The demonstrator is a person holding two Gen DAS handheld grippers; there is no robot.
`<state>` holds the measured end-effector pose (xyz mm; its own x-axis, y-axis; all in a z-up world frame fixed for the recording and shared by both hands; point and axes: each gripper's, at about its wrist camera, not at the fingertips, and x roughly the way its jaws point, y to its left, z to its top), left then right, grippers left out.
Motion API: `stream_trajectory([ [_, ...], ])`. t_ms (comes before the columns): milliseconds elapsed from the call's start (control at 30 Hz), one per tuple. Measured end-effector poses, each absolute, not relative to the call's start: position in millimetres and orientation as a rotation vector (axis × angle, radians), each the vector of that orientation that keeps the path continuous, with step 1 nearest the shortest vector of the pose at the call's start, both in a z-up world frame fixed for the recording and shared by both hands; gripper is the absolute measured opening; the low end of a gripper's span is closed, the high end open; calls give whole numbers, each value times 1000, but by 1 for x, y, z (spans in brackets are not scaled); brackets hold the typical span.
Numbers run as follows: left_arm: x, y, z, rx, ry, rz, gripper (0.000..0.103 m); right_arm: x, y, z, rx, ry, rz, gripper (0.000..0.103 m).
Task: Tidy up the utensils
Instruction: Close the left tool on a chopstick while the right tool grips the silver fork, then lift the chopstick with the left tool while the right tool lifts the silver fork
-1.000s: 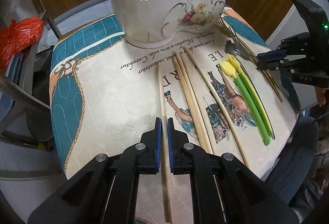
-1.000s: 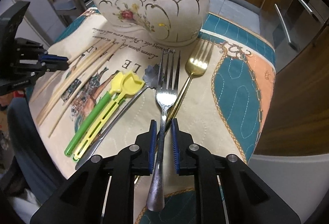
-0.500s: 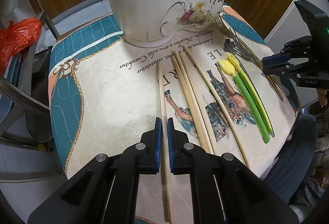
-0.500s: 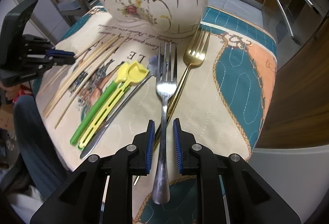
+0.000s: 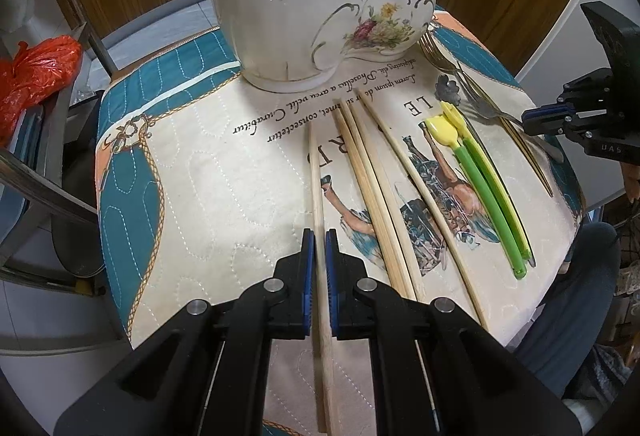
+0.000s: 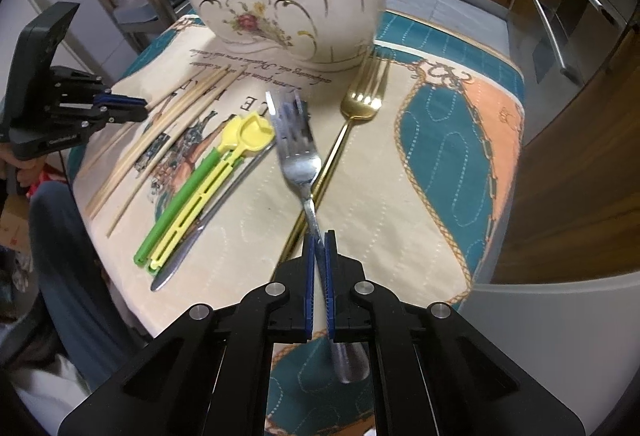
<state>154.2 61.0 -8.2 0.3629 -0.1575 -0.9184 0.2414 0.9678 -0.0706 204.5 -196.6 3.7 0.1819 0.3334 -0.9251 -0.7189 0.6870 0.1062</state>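
left gripper (image 5: 319, 236): jaws clamped on a wooden chopstick (image 5: 316, 172) that runs up frame centre over the tabletop. right gripper (image 6: 319, 238): jaws have just closed onto the silver fork (image 6: 296, 152) handle, tines tilted toward upper left.

Silver fork (image 6: 298, 156) tines motion-blurred; chopstick (image 5: 320, 236) end cut off

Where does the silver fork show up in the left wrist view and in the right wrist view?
Left wrist view: the silver fork lies at the right edge, beside the right tongs.
Right wrist view: centre, blurred, its handle clamped in those tongs, crossing the gold fork.
Shared landmark: the yellow and green utensils, just beside the fork in both.
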Motion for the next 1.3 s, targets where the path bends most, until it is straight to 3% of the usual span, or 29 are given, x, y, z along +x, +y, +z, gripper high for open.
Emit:
stream_trajectory([
  [100, 154, 61, -8, 84, 1175, -259, 6, 203, -196, 4, -446, 1178, 781, 6],
  [233, 157, 61, -8, 87, 1187, -259, 6, 203, -179, 2, -564, 1188, 769, 17],
  [433, 164, 60, -9, 94, 1228, -274, 6, 210, -153, -3, -730, 1248, 777, 20],
  [533, 170, 59, -9, 108, 1260, -282, 6, 216, -143, -4, -769, 1284, 791, 18],
  [600, 173, 60, -9, 104, 1284, -288, 6, 218, -140, -3, -760, 1288, 817, 8],
  [733, 172, 63, -10, 86, 1278, -291, 5, 213, -142, -2, -749, 1237, 815, 6],
  [967, 148, 85, 9, -6, 1099, -263, 5, 194, -167, 25, -636, 1067, 855, 6],
  [1300, 109, 105, 68, -213, 681, -273, 5, 181, -199, 61, -339, 804, 869, 6],
])
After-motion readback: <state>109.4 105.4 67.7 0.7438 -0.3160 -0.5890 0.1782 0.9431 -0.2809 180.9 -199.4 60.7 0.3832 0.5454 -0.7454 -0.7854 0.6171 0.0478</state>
